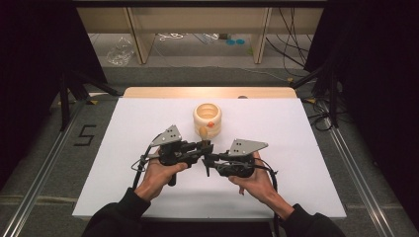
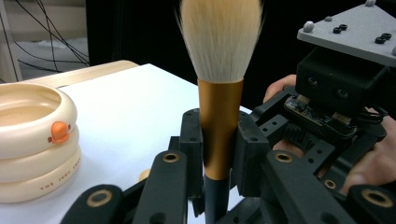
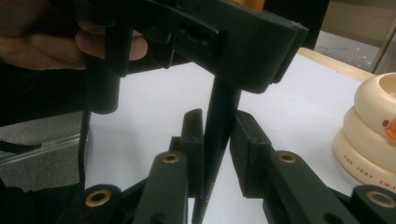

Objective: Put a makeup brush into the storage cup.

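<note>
A make-up brush [image 2: 219, 107] with a pale bristle head, gold ferrule and dark tapered handle [image 3: 219, 126] stands upright between both grippers. My left gripper [image 2: 219, 135] is shut on the gold ferrule. Just below it, my right gripper [image 3: 217, 135] is closed around the dark handle. In the high view the two grippers meet tip to tip at the table's middle, left gripper [image 1: 203, 145] and right gripper [image 1: 207, 160], with the brush head [image 1: 202, 132] poking up toward a cream ringed pot [image 1: 207, 117]. The pot [image 2: 32, 140] has an orange beak-like knob.
The white table top [image 1: 148, 123] has a wooden strip along its far edge. The pot [image 3: 373, 126] stands just beyond the grippers. A hand holds each gripper from the near side. Dark curtains, cables and shelf legs lie beyond the table.
</note>
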A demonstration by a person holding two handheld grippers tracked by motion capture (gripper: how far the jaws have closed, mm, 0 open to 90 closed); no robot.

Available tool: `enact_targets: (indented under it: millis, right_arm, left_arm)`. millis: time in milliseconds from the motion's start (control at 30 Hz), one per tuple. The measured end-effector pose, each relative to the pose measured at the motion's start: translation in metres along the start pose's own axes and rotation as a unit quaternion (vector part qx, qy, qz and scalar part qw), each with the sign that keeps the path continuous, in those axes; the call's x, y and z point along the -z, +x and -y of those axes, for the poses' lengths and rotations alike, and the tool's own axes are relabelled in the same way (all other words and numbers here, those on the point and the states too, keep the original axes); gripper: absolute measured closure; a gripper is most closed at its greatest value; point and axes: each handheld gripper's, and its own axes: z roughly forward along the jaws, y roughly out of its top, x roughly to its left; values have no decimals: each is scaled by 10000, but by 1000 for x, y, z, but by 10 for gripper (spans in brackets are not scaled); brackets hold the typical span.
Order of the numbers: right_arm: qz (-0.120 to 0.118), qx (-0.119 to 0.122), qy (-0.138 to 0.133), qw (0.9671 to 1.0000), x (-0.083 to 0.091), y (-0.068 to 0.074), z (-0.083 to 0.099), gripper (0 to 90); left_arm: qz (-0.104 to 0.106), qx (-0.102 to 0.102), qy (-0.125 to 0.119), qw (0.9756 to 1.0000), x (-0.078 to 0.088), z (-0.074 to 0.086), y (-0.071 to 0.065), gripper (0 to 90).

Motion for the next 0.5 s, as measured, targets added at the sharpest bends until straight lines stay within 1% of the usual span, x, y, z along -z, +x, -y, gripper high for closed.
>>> enact_targets:
  millis: [33,67,100,133,167,200,233,267,300,333,400,433,467,500]
  right_arm:
    - [0,23,31,10000,0,0,0,750]
    - [0,23,31,10000,0,0,0,750]
    - [19,8,16,10000,0,0,0,728]
    - [26,1,33,10000,1,-1,0,702]
    - [12,-56,85,9999,1,-1,0,677]
    - [44,-38,93,9999,1,-2,0,654]
    - [44,-38,93,9999,1,-2,0,654]
    - [90,-51,112,9999,1,-3,0,625]
    - [201,-83,92,9997,3,-4,0,582]
    - [229,-97,95,9996,4,-4,0,565]
    - [287,-136,82,9995,6,-6,1,524]
    - [287,-136,82,9995,6,-6,1,524]
    - [361,-143,133,9992,8,-6,1,508]
    - [405,-203,145,9989,12,-8,2,488]
  left_arm:
    - [-51,58,26,10000,-1,0,-1,764]
    - [-51,58,26,10000,-1,0,-1,764]
    - [-40,-20,45,10000,-1,0,-1,764]
    - [-58,-48,51,10000,-1,0,0,764]
    - [-116,2,54,9999,-1,1,-1,764]
    - [-116,2,54,9999,-1,1,-1,764]
    - [-130,-8,56,9999,-1,1,-1,764]
    - [-115,-130,70,9998,0,0,1,764]
    - [-188,-98,60,9998,1,0,2,764]
    - [-188,-98,60,9998,1,0,2,764]
    - [-263,-134,60,9995,2,-1,5,764]
    - [-306,-111,51,9995,2,-1,6,764]
    - [-353,-57,38,9994,2,-1,8,764]
    - [-422,-18,5,9991,2,-2,10,764]
